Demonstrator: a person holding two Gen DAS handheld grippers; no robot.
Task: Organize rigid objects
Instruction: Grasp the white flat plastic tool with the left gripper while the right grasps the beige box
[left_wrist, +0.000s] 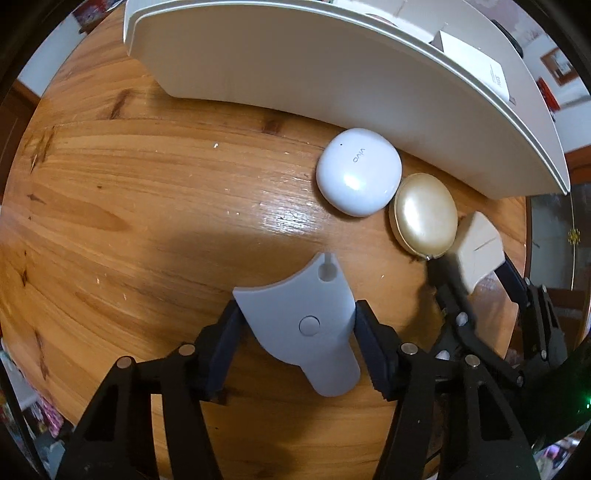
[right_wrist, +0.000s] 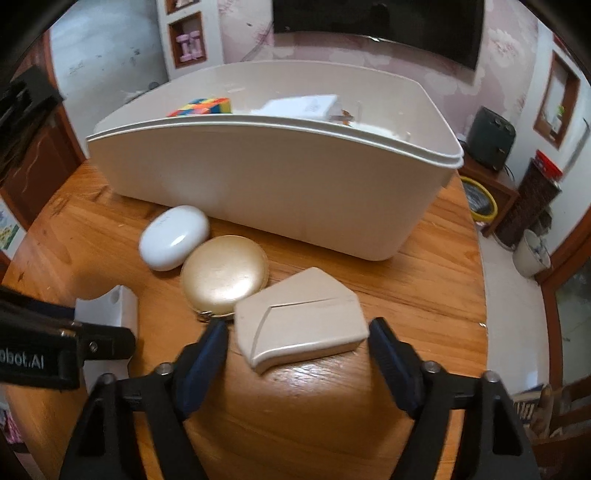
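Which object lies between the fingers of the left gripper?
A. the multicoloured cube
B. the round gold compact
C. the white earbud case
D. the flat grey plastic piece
D: in the left wrist view the flat grey plastic piece sits between the fingers of the left gripper, while the white earbud case and gold compact lie further ahead on the table.

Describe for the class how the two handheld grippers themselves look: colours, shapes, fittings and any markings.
Both grippers, the left gripper and right gripper, have matte black angular frames with triangular cut-outs, joined by round silver pins. Their fingers carry dark navy pads with ridged, toothed inner faces. The left gripper's side shows white lettering ending "obot.AI". No cables or sleeves are visible.
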